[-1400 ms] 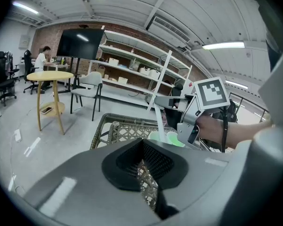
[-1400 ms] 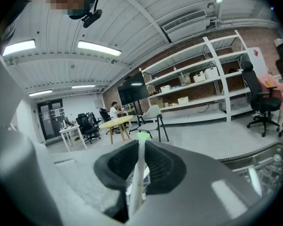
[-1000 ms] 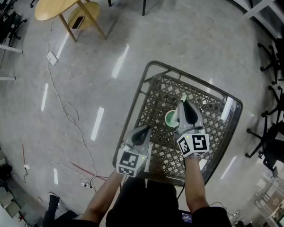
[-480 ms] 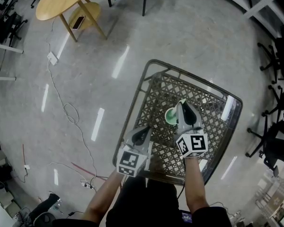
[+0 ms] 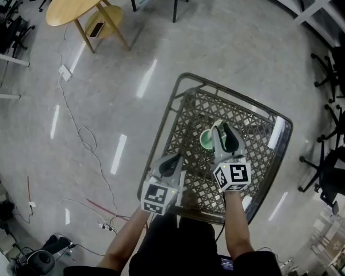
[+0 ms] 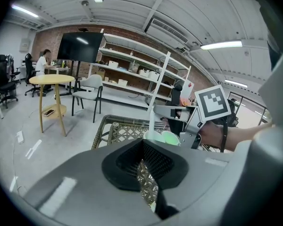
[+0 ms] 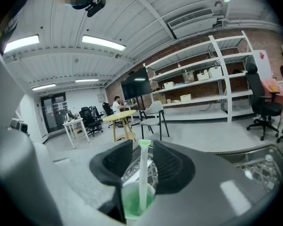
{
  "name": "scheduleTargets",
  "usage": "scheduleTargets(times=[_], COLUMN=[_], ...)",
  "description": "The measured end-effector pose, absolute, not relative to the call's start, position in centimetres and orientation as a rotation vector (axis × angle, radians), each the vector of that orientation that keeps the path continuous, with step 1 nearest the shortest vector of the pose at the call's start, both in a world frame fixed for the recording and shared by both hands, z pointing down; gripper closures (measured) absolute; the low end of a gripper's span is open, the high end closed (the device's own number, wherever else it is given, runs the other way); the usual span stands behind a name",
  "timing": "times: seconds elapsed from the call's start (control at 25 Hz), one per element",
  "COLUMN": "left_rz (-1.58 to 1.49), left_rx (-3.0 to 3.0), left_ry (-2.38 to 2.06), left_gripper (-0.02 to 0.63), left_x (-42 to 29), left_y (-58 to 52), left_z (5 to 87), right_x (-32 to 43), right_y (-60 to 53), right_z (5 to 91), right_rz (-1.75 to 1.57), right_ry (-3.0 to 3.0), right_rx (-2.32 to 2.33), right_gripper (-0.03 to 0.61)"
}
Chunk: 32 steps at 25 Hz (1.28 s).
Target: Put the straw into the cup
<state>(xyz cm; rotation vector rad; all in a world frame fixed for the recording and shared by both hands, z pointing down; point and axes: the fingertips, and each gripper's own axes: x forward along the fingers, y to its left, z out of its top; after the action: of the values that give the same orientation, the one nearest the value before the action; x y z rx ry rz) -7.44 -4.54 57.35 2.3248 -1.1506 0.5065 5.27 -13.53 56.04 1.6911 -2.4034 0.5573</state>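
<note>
Right gripper view: 1 straw [image 7: 143, 173], 1 cup [image 7: 129, 205]
Straw: vertical, standing in cup
Right gripper [image 7: 141, 149]: jaws just opened, straw loose between
Left gripper [image 6: 144, 161]: jaws shut, empty

Bright, even indoor light falls from ceiling tube lamps [image 7: 101, 42], which leave pale glare streaks on the polished floor [image 5: 236, 50]. Shadows are faint. Both gripper views bend strongly and have black corners; the left hand-held gripper [image 6: 142, 160] and right hand-held gripper [image 7: 141, 147] look soft up close.
</note>
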Motion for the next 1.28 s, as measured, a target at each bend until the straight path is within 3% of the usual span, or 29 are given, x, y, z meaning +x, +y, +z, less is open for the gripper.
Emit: scheduleTargets(times=[0.64,1.28], left_rz=[0.431,0.369], left_rx=[2.431,2.514], left_ry=[-1.233,-1.287], left_gripper=[0.607,0.607], left_x=[-8.0,-9.3], left_y=[-3.5,-0.6], left_z=[47.9,40.5], right_x=[4.2,2.9], right_y=[-8.2,-2.2], right_z=[48.5,40.9], right_rz=[0.513,0.406], right_ry=[-2.464,-2.48], right_rx=[1.579,1.618], right_gripper=[0.453,0.496])
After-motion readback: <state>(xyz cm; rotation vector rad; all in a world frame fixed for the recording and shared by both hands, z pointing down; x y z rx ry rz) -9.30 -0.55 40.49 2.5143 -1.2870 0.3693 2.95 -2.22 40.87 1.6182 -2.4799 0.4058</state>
